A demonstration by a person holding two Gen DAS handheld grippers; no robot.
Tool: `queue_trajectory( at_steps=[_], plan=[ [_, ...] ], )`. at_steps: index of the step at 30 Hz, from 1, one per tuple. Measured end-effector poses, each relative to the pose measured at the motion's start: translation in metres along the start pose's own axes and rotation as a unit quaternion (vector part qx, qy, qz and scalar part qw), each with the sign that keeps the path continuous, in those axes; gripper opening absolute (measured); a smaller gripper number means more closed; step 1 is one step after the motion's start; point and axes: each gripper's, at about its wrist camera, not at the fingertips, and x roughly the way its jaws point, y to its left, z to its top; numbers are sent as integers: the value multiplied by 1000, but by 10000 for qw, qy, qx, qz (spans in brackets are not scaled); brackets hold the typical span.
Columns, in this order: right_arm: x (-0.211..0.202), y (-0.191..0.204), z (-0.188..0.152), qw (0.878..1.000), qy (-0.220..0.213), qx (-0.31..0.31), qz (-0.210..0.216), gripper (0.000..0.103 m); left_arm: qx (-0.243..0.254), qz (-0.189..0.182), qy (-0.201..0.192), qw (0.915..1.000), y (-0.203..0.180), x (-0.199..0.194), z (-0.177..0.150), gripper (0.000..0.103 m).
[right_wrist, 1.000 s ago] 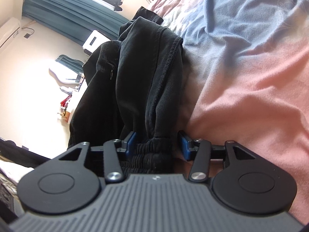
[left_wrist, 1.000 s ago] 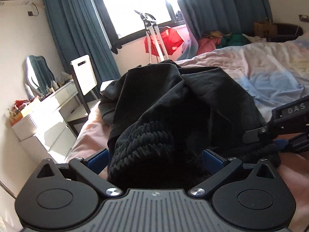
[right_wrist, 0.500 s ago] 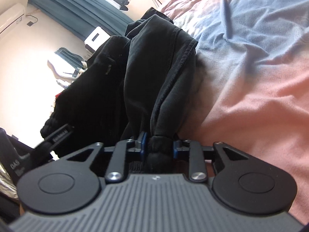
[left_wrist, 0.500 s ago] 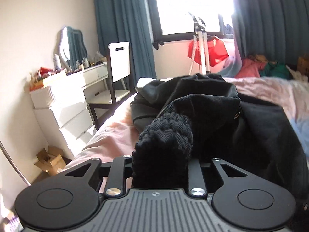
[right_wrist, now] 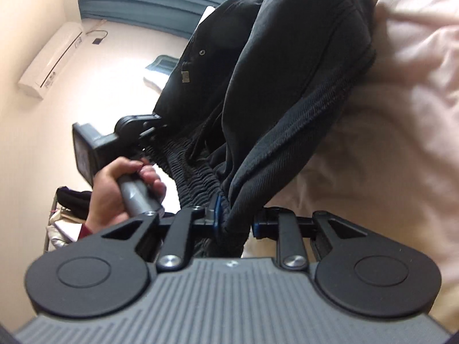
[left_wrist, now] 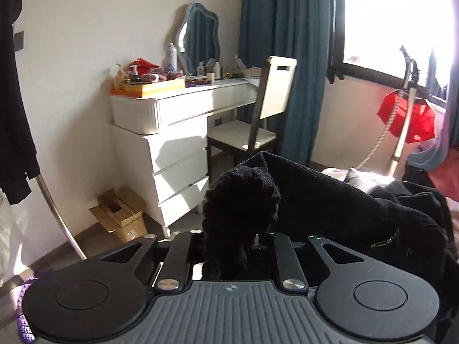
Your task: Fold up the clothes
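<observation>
Two black two-finger grippers each clamped one garment, a pair of black trousers with a gathered elastic waistband [right_wrist: 287, 91]. The left gripper [left_wrist: 233, 246] had just been closing and pinched a thick bunch of the ribbed waistband; the right gripper [right_wrist: 233, 223] bit on another fold of the same band, blue pads [right_wrist: 217, 210] pressing the cloth. The trousers hung stretched between the two, lifted at the waist, the legs trailing onto the pale pink bedsheet [right_wrist: 401, 114]. One small metal tag [right_wrist: 186, 76] and one dark stud showed on the fabric. A bare left hand [right_wrist: 114, 189] wrapped the left gripper's grey handle. Beyond stood one white dressing table [left_wrist: 172, 132] and one white-backed chair [left_wrist: 266, 114]
</observation>
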Motion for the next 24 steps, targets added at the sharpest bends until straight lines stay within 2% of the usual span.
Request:
queue_trajectory(
  at_steps=[1,3,6,9,11,12,13,14,16,17,18,21,24],
  plan=[
    [19,1,-6,9999,118,-4,33,24,65,168,155,9997,8,20,-4,18],
    [47,-6,-17,9989,401,-82,-206,23,180,394,393,9983,23,54,-16,18],
    [64,-17,-21,9970,569,-211,-486,23,51,136,551,9984,41,83,-40,21],
    [58,-24,-14,9963,717,-213,-417,24,67,153,439,9989,46,84,-55,31],
    [53,-25,-12,9955,810,-322,-374,25,100,309,370,9988,47,73,-59,52],
    [49,-22,-11,9948,819,-461,-392,29,21,322,387,9987,49,68,-59,59],
    [44,-19,-10,9939,828,-605,-419,36,-76,276,458,9985,52,61,-59,78],
    [39,-14,-13,9924,835,-769,-476,42,-172,233,523,9982,55,54,-60,86],
    [27,-3,-15,9890,806,-1101,-578,67,-195,195,412,9988,56,32,-62,87],
    [19,4,-17,9871,734,-1273,-634,73,-144,159,344,9992,56,20,-63,90],
    [11,11,-18,9849,663,-1444,-690,84,-91,97,276,9995,53,5,-65,92],
    [-16,34,-18,9756,431,-1995,-813,85,66,-91,72,9999,43,-42,-70,94],
    [-53,57,-19,9624,87,-2532,-976,84,107,-510,-157,9985,23,-97,-74,96]
  ],
)
